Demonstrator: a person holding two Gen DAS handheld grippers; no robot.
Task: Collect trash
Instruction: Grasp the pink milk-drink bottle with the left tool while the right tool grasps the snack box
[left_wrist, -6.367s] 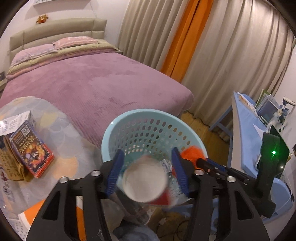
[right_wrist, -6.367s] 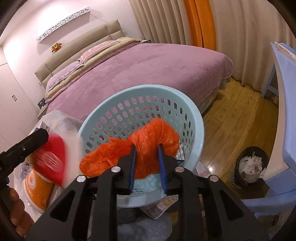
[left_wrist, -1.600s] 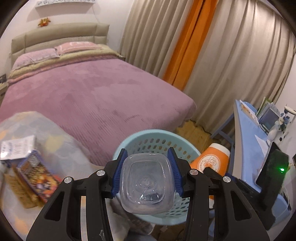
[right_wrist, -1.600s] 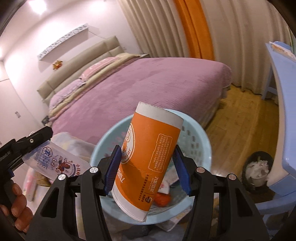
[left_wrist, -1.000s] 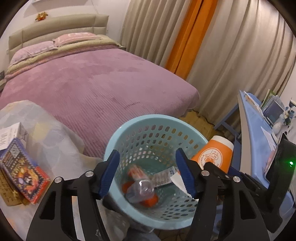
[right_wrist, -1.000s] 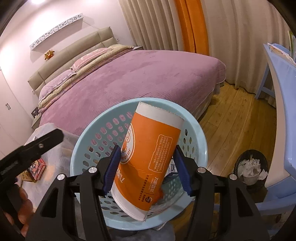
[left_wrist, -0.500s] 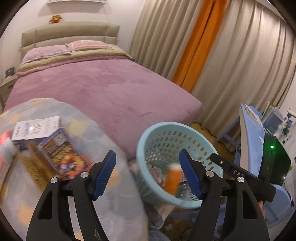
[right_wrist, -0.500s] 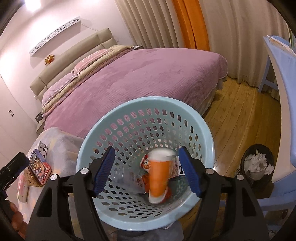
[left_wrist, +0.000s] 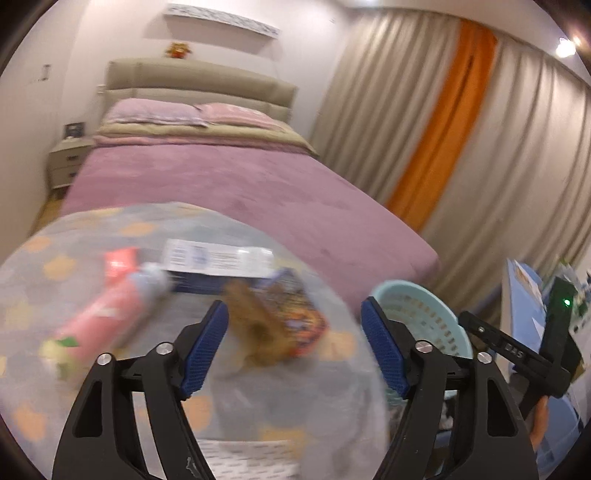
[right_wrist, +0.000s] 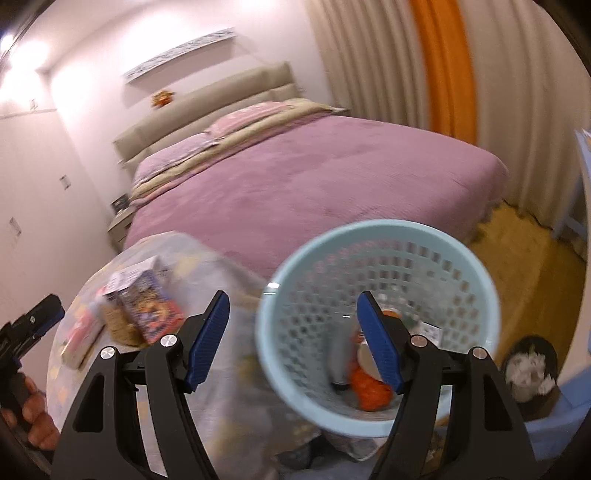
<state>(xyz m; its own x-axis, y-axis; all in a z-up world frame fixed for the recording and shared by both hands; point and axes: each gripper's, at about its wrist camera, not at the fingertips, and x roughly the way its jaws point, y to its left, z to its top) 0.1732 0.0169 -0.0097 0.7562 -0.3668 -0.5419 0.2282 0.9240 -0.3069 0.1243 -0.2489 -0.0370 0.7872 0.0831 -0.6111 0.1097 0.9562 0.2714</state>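
Orange trash (right_wrist: 369, 391) in basket (right_wrist: 376, 236), beneath right fingers (right_wrist: 376, 339)

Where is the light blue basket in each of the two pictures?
Left wrist view: the light blue basket sits at the right, partly hidden behind the open left gripper.
Right wrist view: the basket fills the lower middle and right, seen from above, behind the open right gripper.
Shared landmark: the purple bed lies beyond the basket in both.
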